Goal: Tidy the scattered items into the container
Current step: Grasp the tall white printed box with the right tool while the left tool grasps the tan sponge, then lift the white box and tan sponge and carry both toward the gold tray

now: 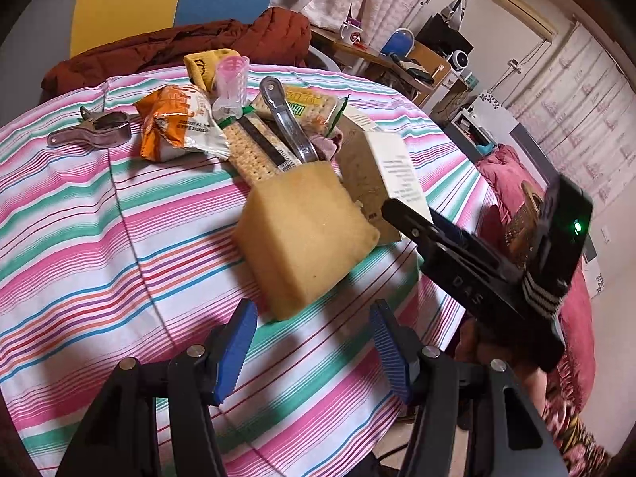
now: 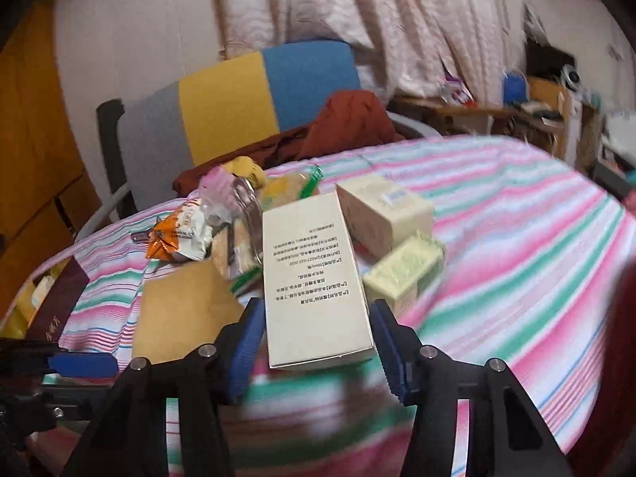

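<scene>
While the left wrist view takes in a metal clip [image 1: 93,129] lying alone at the far left of the striped counter [image 1: 79,238], that clip is barely made out in the right wrist view, where instead two pale boxes [image 2: 383,214] and a greenish block [image 2: 403,274] are shown to the right of the pile. A maroon booklet [image 2: 59,306] at the counter's left edge is seen only from the right wrist.

The yellow sponge [image 1: 306,238] is seen as a thick, porous block, tilted, with its near corner resting on the cloth. Behind it are heaped an orange snack packet [image 1: 175,123], cracker packs [image 1: 254,147], a metal tool [image 1: 286,119] and a pink plastic cup [image 1: 232,79]. A white printed box [image 2: 314,278] is seen lying flat, with small dark text on its top face.

The left gripper [image 1: 314,353] is held with its jaws wide apart and nothing between them; the sponge lies just ahead of them, roughly centred on the gap. The right gripper [image 2: 318,349] is likewise spread wide, and the near end of the white printed box lies between its blue pads [image 2: 248,342], though contact cannot be told. Whether a container is among these things cannot be told.
</scene>
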The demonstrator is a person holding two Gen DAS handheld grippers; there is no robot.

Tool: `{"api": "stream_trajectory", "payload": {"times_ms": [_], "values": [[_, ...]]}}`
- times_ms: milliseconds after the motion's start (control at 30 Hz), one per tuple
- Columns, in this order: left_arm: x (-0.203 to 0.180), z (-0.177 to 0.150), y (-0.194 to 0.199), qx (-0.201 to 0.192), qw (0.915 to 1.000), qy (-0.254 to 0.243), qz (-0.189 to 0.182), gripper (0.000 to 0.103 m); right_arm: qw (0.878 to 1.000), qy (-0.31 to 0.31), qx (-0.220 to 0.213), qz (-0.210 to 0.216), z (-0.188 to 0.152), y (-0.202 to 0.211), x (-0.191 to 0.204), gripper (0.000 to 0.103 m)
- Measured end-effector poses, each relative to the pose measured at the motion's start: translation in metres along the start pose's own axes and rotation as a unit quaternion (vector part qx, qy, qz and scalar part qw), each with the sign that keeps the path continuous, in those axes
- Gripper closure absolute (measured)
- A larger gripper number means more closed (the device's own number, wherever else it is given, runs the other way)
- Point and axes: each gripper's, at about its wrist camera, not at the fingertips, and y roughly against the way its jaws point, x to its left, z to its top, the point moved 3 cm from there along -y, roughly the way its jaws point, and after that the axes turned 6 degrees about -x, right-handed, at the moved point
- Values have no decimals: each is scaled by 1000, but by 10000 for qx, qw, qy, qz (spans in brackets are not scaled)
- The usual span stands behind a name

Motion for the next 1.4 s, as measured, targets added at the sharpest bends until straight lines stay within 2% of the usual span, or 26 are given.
{"api": "stream_trajectory", "payload": {"times_ms": [200,333,400,567,633,733,800,900,1067,1400], "values": [[-13,16,-5,-64,9991,346,236,43,9991,-389,184,14,0,8,-17,50],[-22,31,-16,-38,9979,507,404,41,9994,-306,177,57,-4,14,-15,50],[-26,36,-22,-46,9972,452,589,34,9994,-300,161,52,-5,15,-14,50],[-32,41,-30,-252,9939,-14,1072,30,9993,-351,129,87,-5,15,-13,50],[-26,39,-38,-173,9927,-100,1188,30,9993,-330,116,96,-6,15,-13,49],[-10,34,-49,14,9949,207,984,25,9994,-317,109,109,-6,15,-12,49],[-4,31,-51,-10,9959,336,837,25,9994,-322,104,123,-6,15,-13,49],[-3,27,-49,-142,9970,150,740,27,9995,-264,103,112,-7,15,-12,49],[6,22,-42,-194,9984,226,489,36,9997,-179,145,67,-7,15,-9,50],[20,8,-18,-196,9987,268,387,41,9991,160,305,266,-8,20,21,52]]}}
